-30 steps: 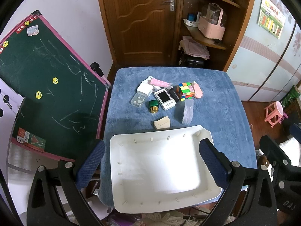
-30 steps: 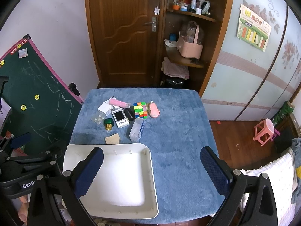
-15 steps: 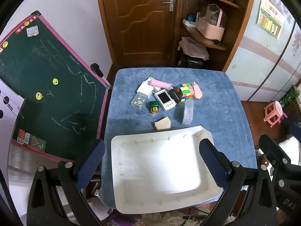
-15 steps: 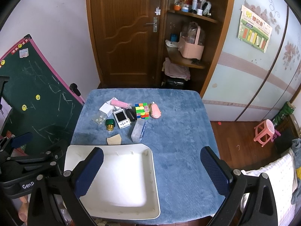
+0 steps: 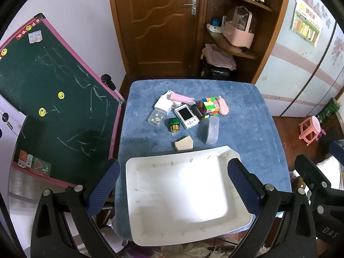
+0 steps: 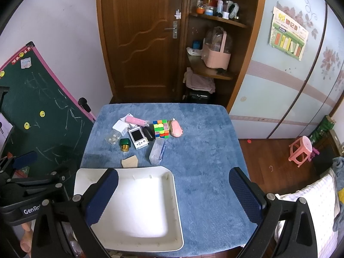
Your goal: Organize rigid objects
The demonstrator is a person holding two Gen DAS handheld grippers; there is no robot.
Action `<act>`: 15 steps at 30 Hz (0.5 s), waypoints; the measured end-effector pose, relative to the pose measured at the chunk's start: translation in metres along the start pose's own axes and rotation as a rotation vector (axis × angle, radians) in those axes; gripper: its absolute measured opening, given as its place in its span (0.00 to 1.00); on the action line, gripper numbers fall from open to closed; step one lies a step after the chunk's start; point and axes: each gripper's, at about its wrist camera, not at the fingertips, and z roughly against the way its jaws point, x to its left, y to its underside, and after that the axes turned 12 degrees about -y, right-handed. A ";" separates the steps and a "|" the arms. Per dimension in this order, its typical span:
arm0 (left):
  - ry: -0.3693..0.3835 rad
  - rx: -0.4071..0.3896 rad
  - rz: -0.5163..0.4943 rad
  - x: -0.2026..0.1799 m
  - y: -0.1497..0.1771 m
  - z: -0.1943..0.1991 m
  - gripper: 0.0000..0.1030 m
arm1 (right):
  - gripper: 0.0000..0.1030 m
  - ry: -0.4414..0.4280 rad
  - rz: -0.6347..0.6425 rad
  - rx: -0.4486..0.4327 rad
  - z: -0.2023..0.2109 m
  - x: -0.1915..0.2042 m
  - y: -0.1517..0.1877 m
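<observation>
A white tray (image 5: 150,232) (image 6: 174,215) lies at the near edge of a blue-covered table (image 5: 258,129) (image 6: 204,150). Beyond it lies a cluster of small objects: a colour cube (image 5: 209,107) (image 6: 161,128), a white handheld device (image 5: 186,116) (image 6: 138,138), a green and gold bottle (image 5: 174,124) (image 6: 125,144), a clear box (image 5: 212,133) (image 6: 157,151), a tan wedge (image 5: 183,146) (image 6: 129,162), a pink case (image 5: 223,106) (image 6: 176,129). My left gripper (image 5: 174,187) hangs open above the tray. My right gripper (image 6: 174,195) is open above the tray's right edge.
A green chalkboard (image 5: 49,99) (image 6: 38,111) leans at the table's left side. A wooden door (image 5: 157,21) and shelves (image 5: 232,47) stand behind. A pink stool (image 5: 311,130) (image 6: 301,150) stands on the floor to the right. More small items, a pink tube (image 5: 179,97) and clear packets (image 5: 157,118), lie in the cluster.
Both grippers have drawn slightly back and up; the table and objects sit a little lower in both views. Nothing on the table has moved.
</observation>
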 end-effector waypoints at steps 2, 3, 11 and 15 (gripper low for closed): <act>-0.003 -0.001 0.000 -0.001 0.000 0.000 0.98 | 1.00 0.001 0.001 -0.002 0.000 0.000 0.000; -0.004 -0.002 0.000 -0.001 0.000 0.000 0.98 | 1.00 0.001 0.001 -0.001 0.000 0.000 0.000; -0.004 -0.003 -0.003 0.000 -0.001 0.000 0.98 | 1.00 0.001 0.000 -0.003 0.000 0.000 0.000; -0.004 -0.010 -0.007 0.002 -0.003 0.000 0.98 | 1.00 0.000 0.000 -0.008 0.002 0.001 -0.001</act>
